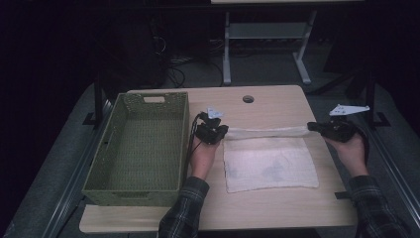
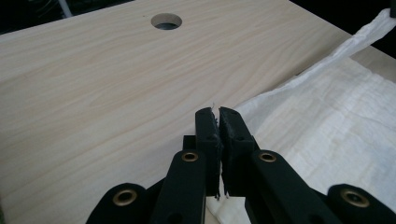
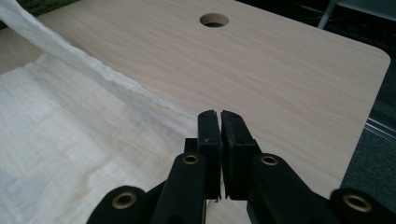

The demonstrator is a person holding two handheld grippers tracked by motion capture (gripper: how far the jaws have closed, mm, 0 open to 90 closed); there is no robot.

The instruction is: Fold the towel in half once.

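On the table (image 1: 277,208) a white towel (image 1: 270,163) lies spread to the right of a green basket (image 1: 141,144), and its far edge is lifted off the wood and stretched taut between the two grippers. The left gripper (image 1: 221,130) has its jaws clenched on the far left corner; in the left gripper view the jaws stand pressed together with a few threads of cloth showing at the tips. The right gripper (image 1: 312,126) is clamped in the same way on the far right corner, with the cloth running away from its jaws toward the left in the right gripper view. This looks like the start of a fold, the far edge to be carried over toward the near one. The main risk, I judge, is the thin pinch: each grip seems to catch only the very edge of the corner, so a hard pull apart or a quick lift could slip a corner free and drop that side in a crumple. Uneven travel of the two hands would skew the fold, and dragging could shift the resting part toward the basket or off the near edge.
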